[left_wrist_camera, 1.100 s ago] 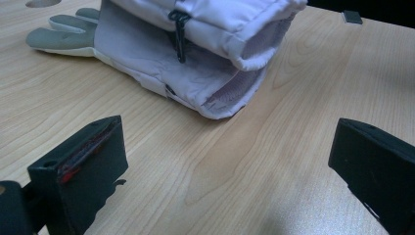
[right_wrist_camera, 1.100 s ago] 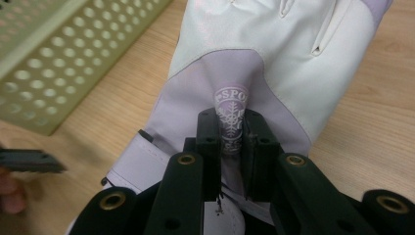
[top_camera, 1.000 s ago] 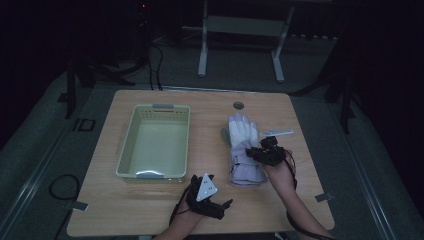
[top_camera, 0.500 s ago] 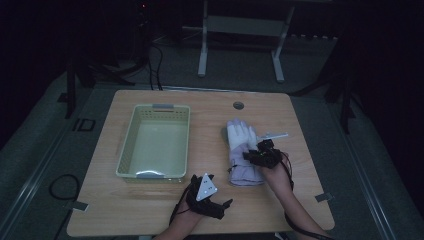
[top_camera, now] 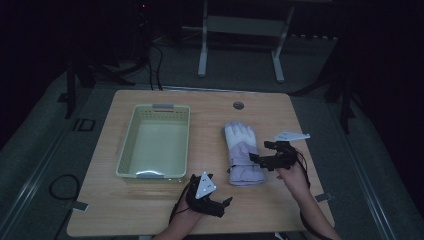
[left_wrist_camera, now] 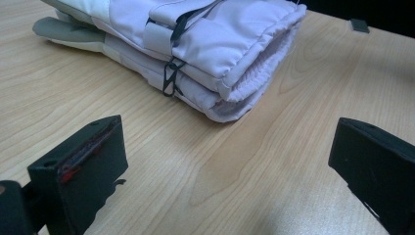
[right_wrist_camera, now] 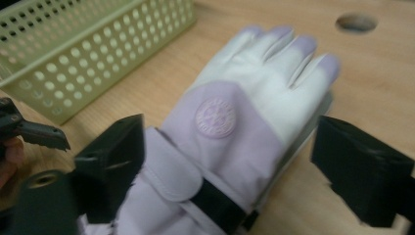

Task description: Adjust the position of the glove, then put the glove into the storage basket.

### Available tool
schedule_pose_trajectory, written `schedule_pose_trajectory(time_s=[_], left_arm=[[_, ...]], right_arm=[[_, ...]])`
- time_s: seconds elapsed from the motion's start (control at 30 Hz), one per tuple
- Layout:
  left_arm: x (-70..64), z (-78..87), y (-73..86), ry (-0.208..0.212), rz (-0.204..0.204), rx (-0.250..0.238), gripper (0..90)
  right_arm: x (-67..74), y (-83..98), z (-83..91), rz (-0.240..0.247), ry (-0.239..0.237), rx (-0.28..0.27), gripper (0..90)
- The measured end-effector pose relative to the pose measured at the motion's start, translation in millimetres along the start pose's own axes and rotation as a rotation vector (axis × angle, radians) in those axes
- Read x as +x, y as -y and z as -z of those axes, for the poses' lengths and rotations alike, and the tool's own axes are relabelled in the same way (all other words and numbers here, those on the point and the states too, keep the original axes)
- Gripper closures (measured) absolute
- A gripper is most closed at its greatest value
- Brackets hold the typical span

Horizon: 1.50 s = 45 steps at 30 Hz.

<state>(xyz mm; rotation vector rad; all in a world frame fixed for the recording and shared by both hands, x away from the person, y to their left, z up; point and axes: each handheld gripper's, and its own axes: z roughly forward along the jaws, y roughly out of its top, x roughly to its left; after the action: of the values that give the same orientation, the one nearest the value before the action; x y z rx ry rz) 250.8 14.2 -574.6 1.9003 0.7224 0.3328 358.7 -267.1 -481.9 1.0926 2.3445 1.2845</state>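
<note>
My right gripper (right_wrist_camera: pixel 225 171) has its jaws spread wide, one on each side of the ski gloves (right_wrist_camera: pixel 244 132), nothing clamped. From its own camera I'm looking straight down onto the back of the top glove: lilac cuff and wrist with a round embossed badge, cream-white over the knuckles, lilac fingertips. A black strap crosses the cuff close to the jaws. Whether the pads touch the fabric, I honestly can't tell.

My left gripper (left_wrist_camera: pixel 225 171) is wide open too, holding nothing, hovering low over bare wood. Ahead of it is the cuff end of the gloves (left_wrist_camera: pixel 195 54), and from here you can see it's a pair stacked one on top of the other, with a thin black clip cord hanging at the side.

From the high view, the gloves (top_camera: pixel 241 152) lie right of centre on the wooden table (top_camera: pixel 150 220), fingers pointing away from me. The right gripper (top_camera: pixel 257 160) sits at their right edge near the cuff, the left gripper (top_camera: pixel 222 204) near the front edge, just short of the cuffs.

Left of the gloves, apart from them, there's a pale green perforated plastic basket (top_camera: pixel 129 150). A round cable hole (top_camera: pixel 238 105) sits near the table's far edge, beyond the glove fingertips.
</note>
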Motion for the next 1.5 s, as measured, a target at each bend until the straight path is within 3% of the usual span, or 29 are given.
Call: schedule_pose_trajectory(time_s=[0.13,0.23,0.33,0.4,0.5,0.57,0.67,0.7,0.73,0.8,0.87,1.03,1.07,1.1,1.13,1.3,1.4,1.5], left_arm=[[-0.3,-1.9,-0.7,0.029,0.002,0.028,1.0],[-2.4,-1.9,-4.4,0.034,-0.027,0.039,1.0],[-6.9,-0.1,-13.9,-0.011,-0.086,0.023,1.0],[-8.0,2.1,-20.8,-0.038,-0.091,0.02,1.0],[-6.2,4.7,-31.0,-0.019,-0.04,-0.01,1.0],[-4.5,4.3,-38.8,0.002,-0.012,-0.005,1.0],[-1.9,2.7,-55.4,0.043,0.06,0.02,1.1],[-1.7,2.5,-61.9,0.045,0.064,0.016,1.1],[-1.8,1.9,-68.8,0.03,0.058,0.01,1.1],[0.8,-2.1,-83.4,0.004,0.045,0.019,1.0],[7.5,-8.6,-96.8,-0.016,0.048,0.028,1.1],[33.9,-30.7,-119.7,-0.068,0.113,0.072,1.4],[37.4,-34.4,-122.0,-0.09,0.123,0.068,8.6],[39.8,-38.1,-123.4,-0.122,0.123,0.06,16.5],[42.7,-42.4,-124.4,-0.139,0.119,0.068,16.0],[59.3,-68.4,-118.5,-0.162,0.198,0.174,17.8],[67.2,-78.3,-105.9,-0.15,0.271,0.226,17.8],[71.5,-86.3,-92.1,-0.106,0.333,0.28,17.8]], right_arm=[[-8.7,1.1,11.0,0.055,-0.003,-0.05,15.0],[-12.8,1.9,18.4,0.052,-0.007,-0.031,15.2],[-18.9,3.9,23.6,0.028,-0.015,-0.006,13.9],[-21.7,4.7,27.3,0.032,0.005,-0.001,14.1],[-25.1,5.0,32.7,0.068,0.029,-0.002,14.6],[-29.3,4.8,35.1,0.053,0.014,-0.009,14.5],[-33.3,3.5,36.9,0.042,0.007,-0.022,12.5],[-33.4,3.0,36.6,0.045,0.009,-0.025,11.8],[-32.5,2.6,36.3,0.052,0.036,-0.045,11.8],[-30.8,1.5,34.6,0.065,0.011,-0.049,11.0],[-27.4,-0.4,31.1,0.088,0.02,-0.043,11.5],[-25.6,-5.6,17.1,0.1,0.024,-0.03,24.4],[-25.7,-5.8,13.0,0.104,0.019,-0.025,27.1],[-25.8,-5.5,8.8,0.108,0.026,-0.028,29.4],[-26.1,-5.1,4.2,0.108,0.028,-0.017,31.3],[-30.1,3.3,-15.6,0.097,0.052,0.03,33.8],[-32.2,11.4,-22.7,0.076,0.041,0.057,33.8],[-31.2,20.0,-29.9,0.074,0.029,0.086,33.9]])
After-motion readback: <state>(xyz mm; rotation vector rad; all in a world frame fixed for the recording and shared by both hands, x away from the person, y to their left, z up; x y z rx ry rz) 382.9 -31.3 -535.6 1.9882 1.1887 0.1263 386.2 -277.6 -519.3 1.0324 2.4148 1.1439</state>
